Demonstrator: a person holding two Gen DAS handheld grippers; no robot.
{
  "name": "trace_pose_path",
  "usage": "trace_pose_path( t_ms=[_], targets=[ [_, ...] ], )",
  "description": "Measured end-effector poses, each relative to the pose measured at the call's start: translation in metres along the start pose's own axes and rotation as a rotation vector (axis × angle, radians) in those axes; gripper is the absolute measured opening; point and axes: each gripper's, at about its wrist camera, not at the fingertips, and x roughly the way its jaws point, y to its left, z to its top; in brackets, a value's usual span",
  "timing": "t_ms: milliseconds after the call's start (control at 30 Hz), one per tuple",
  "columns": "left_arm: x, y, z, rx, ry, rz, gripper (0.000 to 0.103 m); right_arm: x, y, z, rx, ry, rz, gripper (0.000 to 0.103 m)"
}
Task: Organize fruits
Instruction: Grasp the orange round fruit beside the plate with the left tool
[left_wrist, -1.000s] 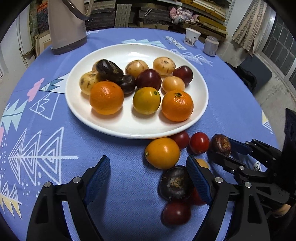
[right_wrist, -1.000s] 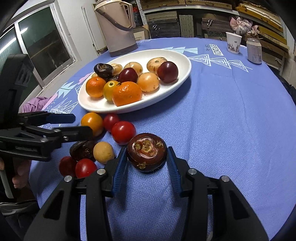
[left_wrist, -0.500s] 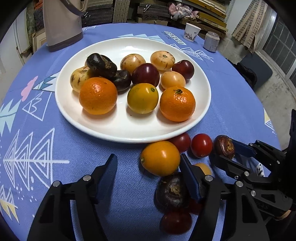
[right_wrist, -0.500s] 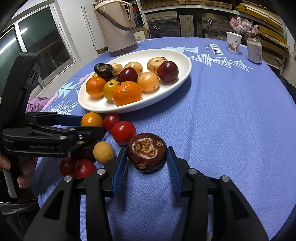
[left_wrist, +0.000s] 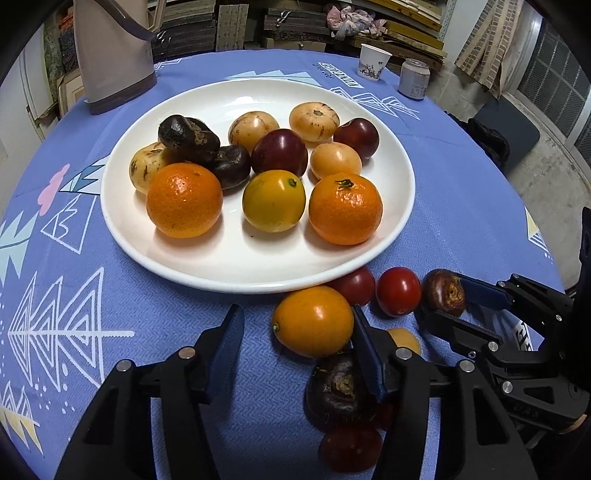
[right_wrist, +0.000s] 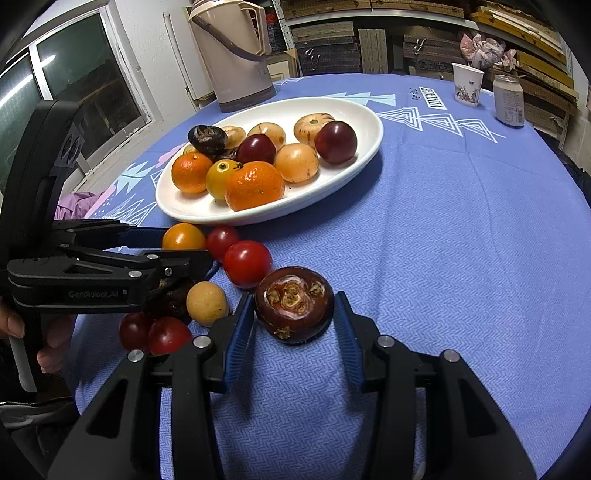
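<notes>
**Fruit sorting partly done: plate filling, a cluster still on the cloth**

A white plate (left_wrist: 400, 177) on a blue tablecloth (right_wrist: 461, 236) already holds about eleven fruits. Eight or so remain on the cloth beside its near rim, so the task looks a little over half done.

The left gripper (left_wrist: 297, 330) has just been closing; its jaws are half-narrowed around a loose orange fruit (left_wrist: 313, 320), one pad touching it, the other still apart. The right gripper (right_wrist: 294, 314) has its pads against a dark mangosteen (right_wrist: 294, 303), which looks gripped, resting on the cloth.

Behind the left gripper's finger, a dark fruit (left_wrist: 338, 387) and some red ones are partly hidden, so the count is approximate.
</notes>
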Motion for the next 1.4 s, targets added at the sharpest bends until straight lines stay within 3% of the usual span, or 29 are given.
trace_pose_path(
  t_ms=[167,233,300,567,767,867,1100,1400],
  targets=[
    [0.002,-0.003,0.0,0.03,-0.024,-0.014,0.059,0.0,0.0,0.0,0.0,0.0,0.0,0.044],
    [0.001,-0.004,-0.002,0.055,-0.045,-0.046,0.044,0.0,0.0,0.0,0.0,0.0,0.0,0.044],
    [0.001,-0.006,-0.005,0.076,-0.063,-0.06,0.04,0.0,0.0,0.0,0.001,0.0,-0.001,0.044],
    [0.0,-0.006,-0.007,0.073,-0.082,-0.08,0.041,0.002,0.01,0.0,-0.044,0.01,-0.047,0.048],
    [0.001,-0.014,-0.01,0.093,-0.099,-0.071,0.056,0.003,0.011,0.0,-0.052,0.011,-0.074,0.044],
    [0.002,-0.015,-0.008,0.101,-0.104,-0.06,0.055,0.004,0.013,0.001,-0.057,0.017,-0.081,0.045],
    [-0.001,-0.012,-0.011,0.111,-0.099,-0.056,0.039,0.007,0.02,0.003,-0.082,0.021,-0.135,0.043],
    [-0.016,0.004,-0.02,0.083,-0.116,-0.04,0.039,-0.007,0.011,0.003,-0.056,-0.006,-0.132,0.042]
  ],
)
